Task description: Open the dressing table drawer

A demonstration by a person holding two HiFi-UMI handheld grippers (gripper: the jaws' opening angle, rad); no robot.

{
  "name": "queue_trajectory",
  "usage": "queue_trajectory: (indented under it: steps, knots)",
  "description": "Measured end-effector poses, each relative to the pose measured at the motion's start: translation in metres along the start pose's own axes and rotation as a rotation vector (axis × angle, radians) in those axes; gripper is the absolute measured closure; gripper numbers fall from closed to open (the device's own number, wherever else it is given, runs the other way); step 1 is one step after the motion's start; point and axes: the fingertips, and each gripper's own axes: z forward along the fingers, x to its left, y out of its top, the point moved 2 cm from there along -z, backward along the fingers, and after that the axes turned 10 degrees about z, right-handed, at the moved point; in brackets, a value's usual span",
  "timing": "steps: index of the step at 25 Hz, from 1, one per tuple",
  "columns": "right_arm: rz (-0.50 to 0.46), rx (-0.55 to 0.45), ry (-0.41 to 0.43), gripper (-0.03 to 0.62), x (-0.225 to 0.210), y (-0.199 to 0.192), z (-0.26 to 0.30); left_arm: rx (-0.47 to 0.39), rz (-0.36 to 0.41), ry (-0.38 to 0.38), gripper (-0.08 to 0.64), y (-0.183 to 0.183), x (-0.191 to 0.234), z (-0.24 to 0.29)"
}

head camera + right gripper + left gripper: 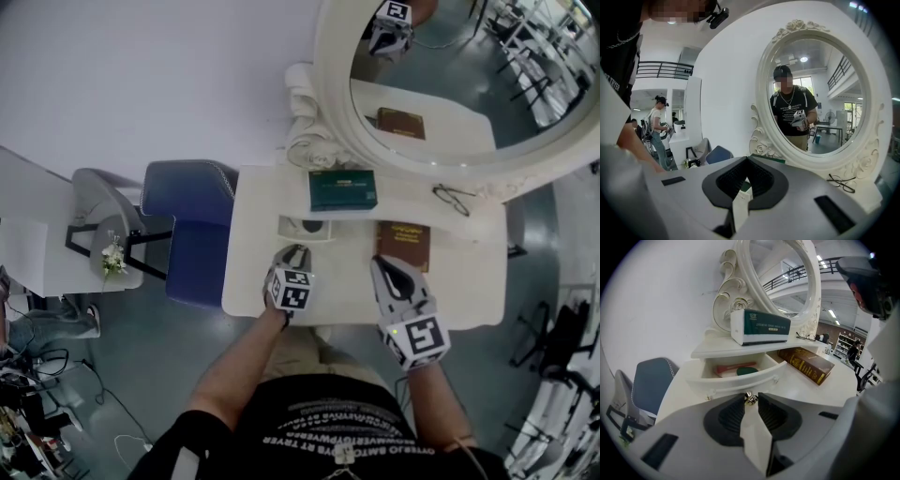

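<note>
A: The table (pixel 459 281) fills the centre of the head view, with the oval mirror (pixel 330 94) standing along its back at the upper right. Where is the drawer?

B: The drawer (pixel 740 379) sits under the low raised shelf (pixel 717 350), at the centre of the left gripper view. It is already pulled out far enough to show a red thing (pixel 729 368) and a green thing (pixel 746 371) lying inside.

A: Why hasn't the green box (pixel 761 326) been disturbed?

B: It rests on top of the shelf, above the drawer, so the sliding front passes beneath it. The brown book (pixel 808 364) lies flat to the right, clear of the drawer's path.

A: And the person's left hand-held gripper (pixel 750 397)?

B: Its jaws are clamped on the small metal knob (pixel 750 400) at the middle of the drawer front. It looks like the only purchase on that curved face, so pulling there likely keeps the drawer running straight.

A: The right hand-held gripper (pixel 746 158)?

B: Its jaws are together with nothing between them. It is held off to the right, pointing at the mirror and probably just keeping out of the way.
</note>
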Motion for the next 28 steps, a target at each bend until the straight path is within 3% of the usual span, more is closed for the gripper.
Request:
queue_trajectory:
  steps: [11, 20, 24, 28]
  knots:
    - [0.000, 0.003, -0.009, 0.591, 0.004, -0.007, -0.003, 0.008, -0.003, -0.005, 0.469, -0.006, -0.004, -0.006]
    - [-0.007, -0.007, -0.034, 0.591, -0.002, -0.007, -0.005, 0.006, 0.044, -0.002, 0.458, -0.006, -0.008, -0.009]
    - [-0.008, -0.029, -0.037, 0.591, -0.004, -0.002, -0.010, -0.030, 0.057, -0.005, 0.442, -0.003, -0.010, -0.022]
    - [-0.002, -0.035, -0.065, 0.591, -0.011, -0.003, -0.013, -0.126, 0.020, -0.024, 0.443, 0.016, -0.002, -0.053]
